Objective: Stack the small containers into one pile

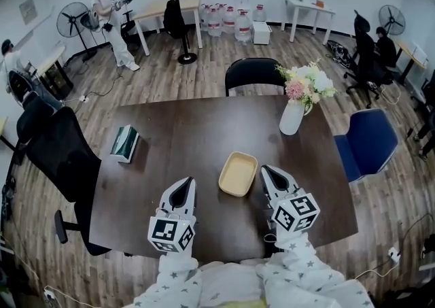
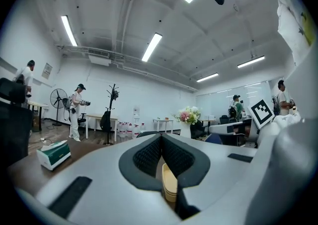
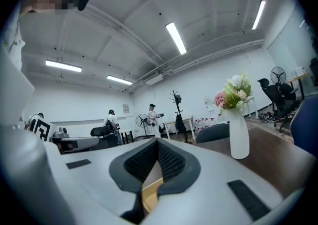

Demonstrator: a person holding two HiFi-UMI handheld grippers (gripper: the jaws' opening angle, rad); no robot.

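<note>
Left gripper (image 1: 189, 181): jaws together, empty. Right gripper (image 1: 265, 169): jaws together, empty. Containers (image 1: 238, 173) on table (image 1: 177, 130), between both grippers, nearer right one.

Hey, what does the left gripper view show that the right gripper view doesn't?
Only the left gripper view shows the green tissue box on the table. Only the right gripper view shows a fan beside black office chairs at far right. Both show the tan tray below the jaws, the white vase of flowers, the coat rack and the standing person.
</note>
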